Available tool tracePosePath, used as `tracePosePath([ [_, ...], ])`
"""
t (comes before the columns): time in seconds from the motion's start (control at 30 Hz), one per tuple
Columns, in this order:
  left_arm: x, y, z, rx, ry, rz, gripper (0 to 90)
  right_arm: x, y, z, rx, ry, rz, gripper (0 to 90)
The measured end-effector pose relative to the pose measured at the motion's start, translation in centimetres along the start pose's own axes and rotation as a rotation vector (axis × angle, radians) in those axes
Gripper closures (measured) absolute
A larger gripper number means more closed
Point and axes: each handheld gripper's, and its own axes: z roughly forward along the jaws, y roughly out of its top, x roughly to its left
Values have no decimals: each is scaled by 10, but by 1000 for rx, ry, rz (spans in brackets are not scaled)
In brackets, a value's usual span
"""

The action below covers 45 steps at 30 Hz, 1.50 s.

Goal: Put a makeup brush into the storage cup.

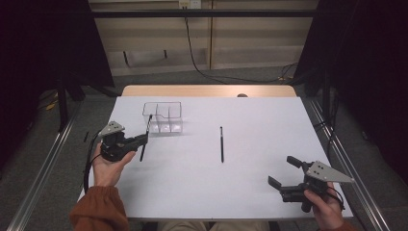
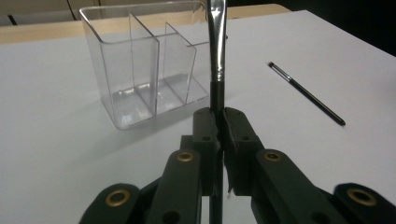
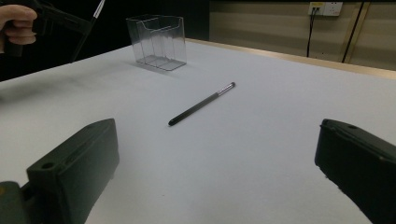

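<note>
While the left gripper [image 1: 144, 138] jaws clamp one brush [image 2: 217, 42] beside the empty organizer [image 1: 163, 117], the second brush [image 1: 222, 144], at 3 o'clock, awaits the wide-open, empty right gripper [image 1: 284, 173].

No text, label, brand, number or sign can be read anywhere in these pictures.
</note>
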Motion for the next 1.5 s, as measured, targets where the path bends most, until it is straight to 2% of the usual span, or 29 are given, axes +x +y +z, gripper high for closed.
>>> tracePosePath([
  [0.13, -1, 2, -4, -49, -7, -8, 843, 0, 0, 0, 1, -1, -2, 0],
  [0.53, 0, 6, -10, -137, 1, -2, 843, 0, 0, 0, -1, 0, -5, 0],
  [0.83, -1, 20, -17, -208, 20, 28, 843, 0, 0, 0, -5, 0, -9, 0],
  [1.03, -2, 26, -13, -227, 26, 64, 842, 0, 0, 0, -7, 1, -6, 0],
  [1.23, 0, 30, -7, -243, 30, 63, 842, 0, 1, 0, -7, 2, -5, 0],
  [1.5, 4, 46, -4, -264, 38, 69, 842, 0, 0, -1, -6, 1, -3, 0],
])
